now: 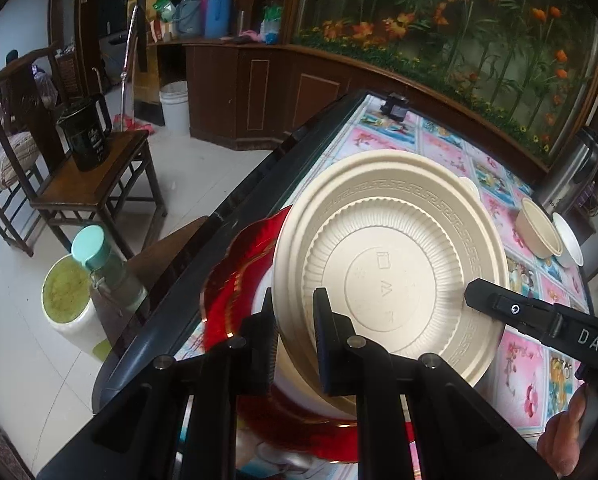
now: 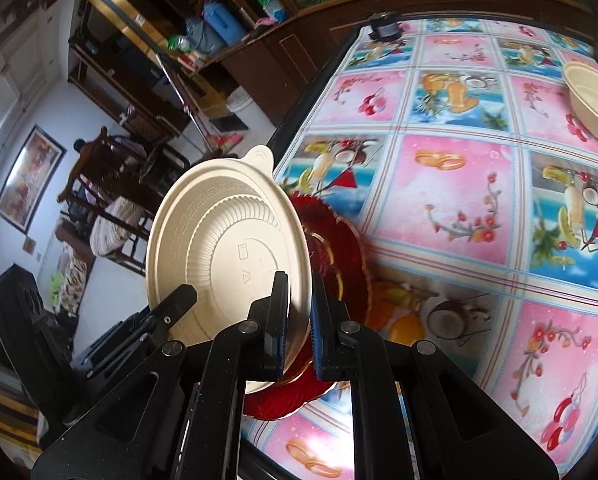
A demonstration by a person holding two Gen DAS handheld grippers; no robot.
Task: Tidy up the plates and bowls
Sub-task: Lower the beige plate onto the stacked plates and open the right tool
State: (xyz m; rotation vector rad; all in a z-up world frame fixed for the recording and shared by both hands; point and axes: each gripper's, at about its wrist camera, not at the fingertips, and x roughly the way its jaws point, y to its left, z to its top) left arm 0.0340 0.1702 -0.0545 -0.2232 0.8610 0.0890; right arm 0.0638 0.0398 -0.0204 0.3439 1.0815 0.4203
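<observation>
Left wrist view: left gripper pinching the near rim of a beige plate, held upside down with its ribbed underside facing the camera, tilted above a red plate lying at the table edge. Right gripper reaching in from the right, one black finger tip laid against the beige plate's far side. Part of a hand visible at lower right. Farther along the patterned tablecloth, a beige bowl tipped on its side, touching a white bowl just behind it. Off the table, a wooden chair bearing a black kettle.

Right wrist view: right gripper pressed closed on the beige plate's rim (pads tight on both faces). Left gripper clamped on the opposite rim, at lower left. Plate held clear of the tabletop, overhanging the table edge, with the red plate just behind and beneath it. Beige bowl well apart at upper right.
</observation>
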